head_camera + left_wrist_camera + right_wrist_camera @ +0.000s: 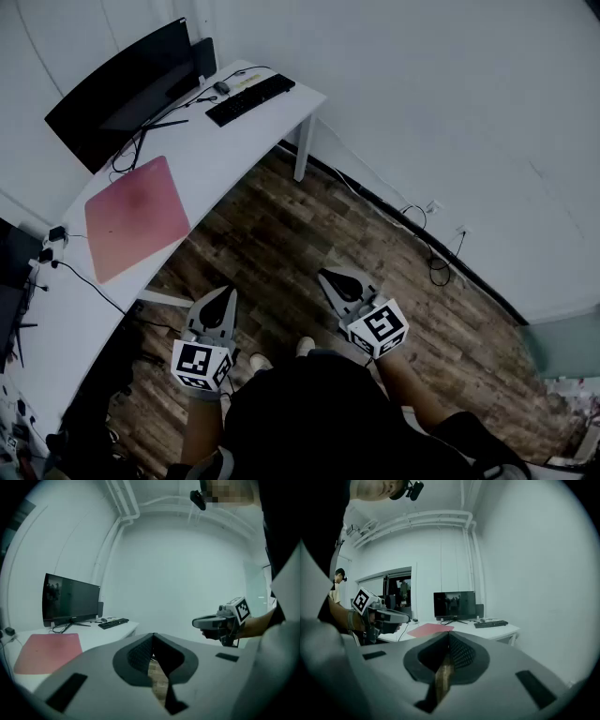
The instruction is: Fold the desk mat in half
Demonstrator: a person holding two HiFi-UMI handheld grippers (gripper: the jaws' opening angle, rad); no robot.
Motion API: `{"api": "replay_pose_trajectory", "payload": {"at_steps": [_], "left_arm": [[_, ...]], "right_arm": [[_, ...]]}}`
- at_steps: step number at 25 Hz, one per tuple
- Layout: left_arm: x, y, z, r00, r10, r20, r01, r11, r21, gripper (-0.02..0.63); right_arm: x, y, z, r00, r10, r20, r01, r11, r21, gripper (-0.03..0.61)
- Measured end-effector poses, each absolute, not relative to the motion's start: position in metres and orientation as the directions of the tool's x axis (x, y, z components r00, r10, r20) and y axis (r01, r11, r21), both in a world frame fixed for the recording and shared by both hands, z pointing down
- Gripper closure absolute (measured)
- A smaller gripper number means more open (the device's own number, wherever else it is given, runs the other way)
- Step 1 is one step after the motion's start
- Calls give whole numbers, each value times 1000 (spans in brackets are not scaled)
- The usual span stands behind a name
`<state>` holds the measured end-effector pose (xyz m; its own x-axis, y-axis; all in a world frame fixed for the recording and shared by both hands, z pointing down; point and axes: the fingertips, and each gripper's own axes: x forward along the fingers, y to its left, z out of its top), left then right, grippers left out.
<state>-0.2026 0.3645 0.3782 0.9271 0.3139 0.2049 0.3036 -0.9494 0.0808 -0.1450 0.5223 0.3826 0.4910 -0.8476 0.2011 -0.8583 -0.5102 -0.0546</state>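
A pink desk mat point(136, 218) lies flat on the white desk point(211, 159), in front of the monitor. It also shows in the left gripper view as the mat point(47, 651) and, far off, in the right gripper view as the mat point(430, 629). My left gripper point(222, 298) and my right gripper point(334, 278) hang over the wooden floor, well short of the desk. Both are shut with nothing between their jaws. In its own view the left gripper point(152, 641) has its jaws closed together, and so does the right gripper point(449, 641).
A black monitor point(122, 89), a black keyboard point(249, 98) and a mouse point(221, 87) sit at the desk's far end. Cables trail along the wall point(436, 253) and off the desk's left side. The wood floor point(281, 244) lies between me and the desk.
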Motion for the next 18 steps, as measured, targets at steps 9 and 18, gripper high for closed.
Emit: {"api": "replay_pose_trajectory", "payload": {"at_steps": [9, 18], "left_arm": [[-180, 376, 390, 930, 280, 238, 275, -960, 52, 607], [-152, 406, 398, 924, 255, 283, 272, -962, -21, 607]], "right_arm": [[-118, 539, 384, 498, -845, 196, -854, -517, -62, 565], [-100, 572, 394, 486, -855, 179, -857, -507, -95, 563]]}}
